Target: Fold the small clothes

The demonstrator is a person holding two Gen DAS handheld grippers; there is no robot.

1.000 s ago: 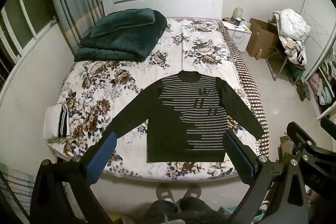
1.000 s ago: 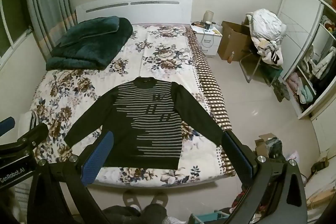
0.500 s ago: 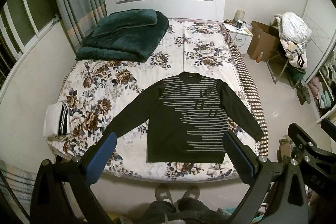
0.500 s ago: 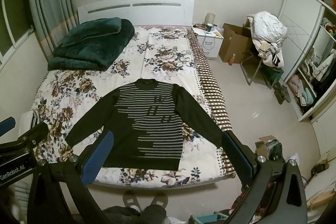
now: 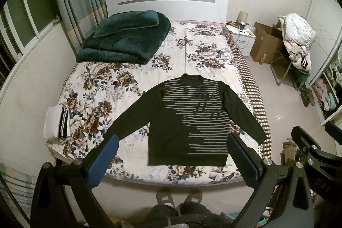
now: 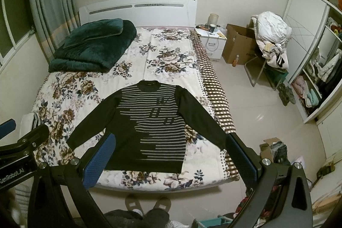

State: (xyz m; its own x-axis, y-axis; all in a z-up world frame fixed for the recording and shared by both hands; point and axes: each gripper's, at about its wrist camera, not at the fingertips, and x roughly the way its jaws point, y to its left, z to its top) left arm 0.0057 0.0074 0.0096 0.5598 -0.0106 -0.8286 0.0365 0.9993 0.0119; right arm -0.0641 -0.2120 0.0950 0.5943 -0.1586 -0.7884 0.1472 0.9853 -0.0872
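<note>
The left tool [image 5: 172, 158] and the right tool [image 6: 168, 156] both hang in the air above the near edge of the bed [image 5: 132, 87], with their blue fingers spread wide and nothing in them. The dark striped sweater [image 5: 188, 121] lies flat by that near edge, sleeves out. A green blanket [image 5: 126, 37] sits at the far left corner.

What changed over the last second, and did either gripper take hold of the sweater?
Both cameras drifted slightly, so the bed sits a little lower in each view. Nothing was grasped or released: the left gripper and right gripper stay open and empty. The sweater lies flat as before, sleeves spread; the folded white garment has not moved.
</note>
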